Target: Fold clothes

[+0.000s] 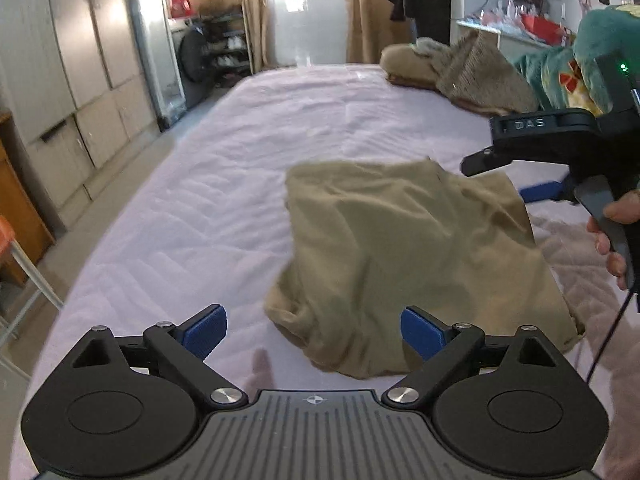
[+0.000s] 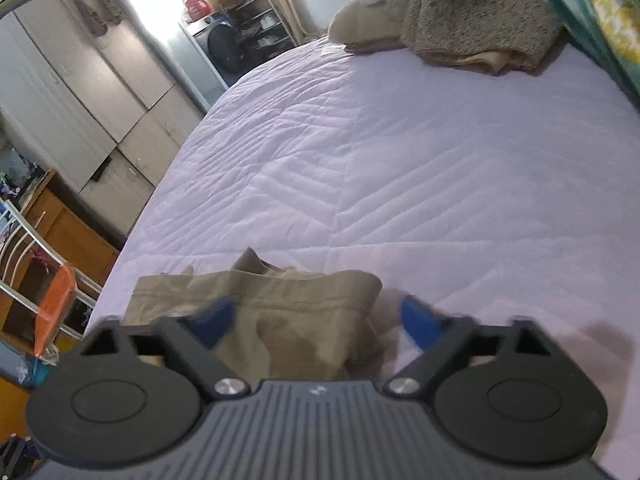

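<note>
Tan garment [image 1: 404,256] | on bed [image 1: 224,184], between both tools | left tool [image 1: 314,332] spread | right tool [image 2: 316,322] spread

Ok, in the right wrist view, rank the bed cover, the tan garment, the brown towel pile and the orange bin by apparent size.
1. bed cover
2. tan garment and brown towel pile: look alike; the garment is nearer and partly hidden, so unranked
3. orange bin
</note>
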